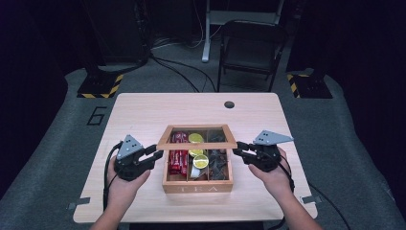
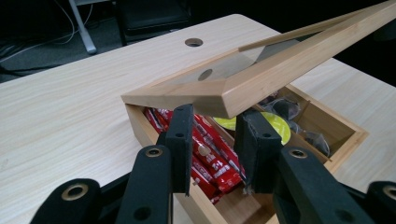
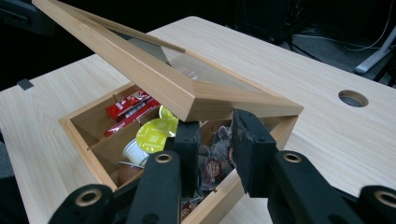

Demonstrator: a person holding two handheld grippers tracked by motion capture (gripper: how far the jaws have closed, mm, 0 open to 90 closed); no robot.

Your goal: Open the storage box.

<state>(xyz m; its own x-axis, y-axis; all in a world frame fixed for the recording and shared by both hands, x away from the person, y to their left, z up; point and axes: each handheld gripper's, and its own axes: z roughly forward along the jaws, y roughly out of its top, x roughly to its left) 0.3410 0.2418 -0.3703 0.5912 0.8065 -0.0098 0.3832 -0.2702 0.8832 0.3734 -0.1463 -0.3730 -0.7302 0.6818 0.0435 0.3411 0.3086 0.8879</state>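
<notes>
My left gripper [image 1: 154, 152]: jaws narrow, under the lid [image 1: 197, 143] at its left edge, grip unclear. Tea box [image 1: 197, 187], table [image 1: 143, 115] centre: glass lid raised, tilted; red sachets [image 1: 178, 155], yellow-topped capsules [image 1: 200, 160], dark tea bags [image 1: 219, 160]. My right gripper [image 1: 238, 149]: same, right edge

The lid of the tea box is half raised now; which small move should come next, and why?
Probably lift a little further, both sides evenly. The lid is tilted up over the tea box, its front corners resting on the left gripper and right gripper; the box is only partly uncovered.
</notes>
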